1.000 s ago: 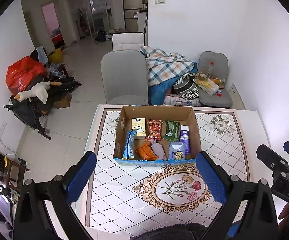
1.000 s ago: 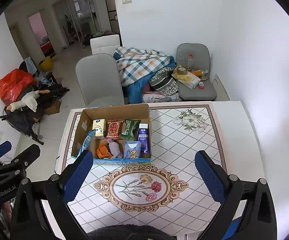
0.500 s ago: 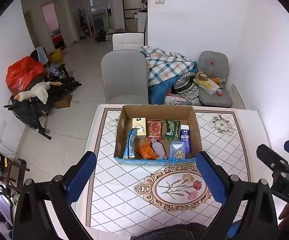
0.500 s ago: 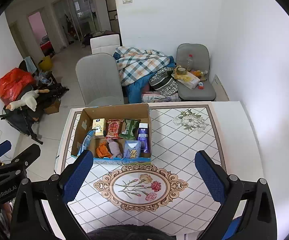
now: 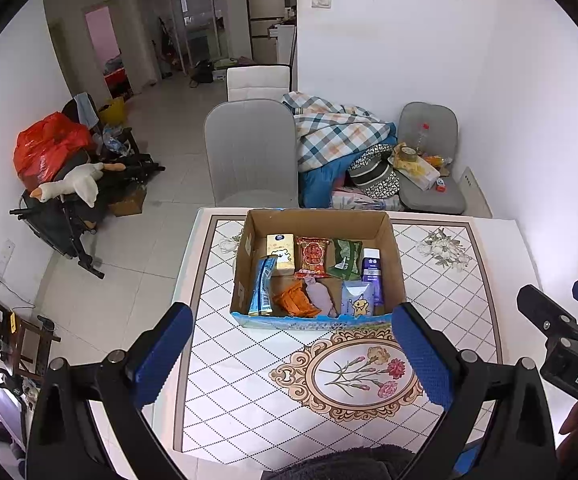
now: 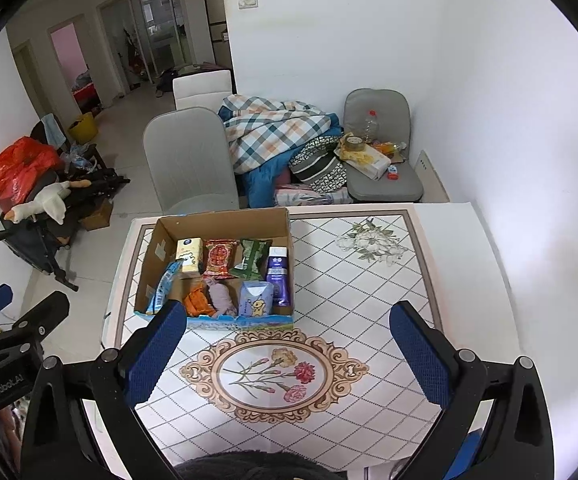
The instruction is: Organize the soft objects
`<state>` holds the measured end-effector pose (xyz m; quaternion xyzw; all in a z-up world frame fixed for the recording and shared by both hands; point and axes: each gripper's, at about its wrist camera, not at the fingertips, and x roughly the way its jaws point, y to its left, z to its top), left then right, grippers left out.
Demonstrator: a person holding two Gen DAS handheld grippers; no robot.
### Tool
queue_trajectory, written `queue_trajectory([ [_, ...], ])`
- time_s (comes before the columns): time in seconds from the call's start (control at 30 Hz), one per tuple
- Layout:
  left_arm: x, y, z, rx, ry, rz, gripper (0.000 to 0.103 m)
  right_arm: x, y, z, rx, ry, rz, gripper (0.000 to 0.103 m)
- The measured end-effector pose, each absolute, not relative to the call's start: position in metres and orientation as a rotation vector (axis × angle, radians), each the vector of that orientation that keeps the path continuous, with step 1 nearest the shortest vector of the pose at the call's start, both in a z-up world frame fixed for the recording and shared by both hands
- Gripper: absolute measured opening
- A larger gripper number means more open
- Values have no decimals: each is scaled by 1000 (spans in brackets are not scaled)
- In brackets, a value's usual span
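A cardboard box stands on the patterned table, toward its far left side. Inside lie soft packets: a yellow tissue pack, a red snack bag, a green bag, a purple pack, a blue wrapper, an orange bag and a pale blue tissue pack. My left gripper hangs open above the table's near side, nothing between its fingers. My right gripper is open too, held over the floral medallion.
A grey chair stands behind the table. A plaid blanket pile and a second chair with clutter sit by the white wall. A stroller with a red bag and plush goose is on the left floor.
Both views have shifted only very slightly; the box and its contents stay put and both grippers remain open.
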<state>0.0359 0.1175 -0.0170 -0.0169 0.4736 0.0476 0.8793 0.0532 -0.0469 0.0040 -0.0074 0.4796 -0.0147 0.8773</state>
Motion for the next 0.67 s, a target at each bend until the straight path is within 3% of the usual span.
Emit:
queue_trajectory([
  [0.67,24,116,-12,-45,974,105,102,43,-46,10,-32,983,-56,103],
])
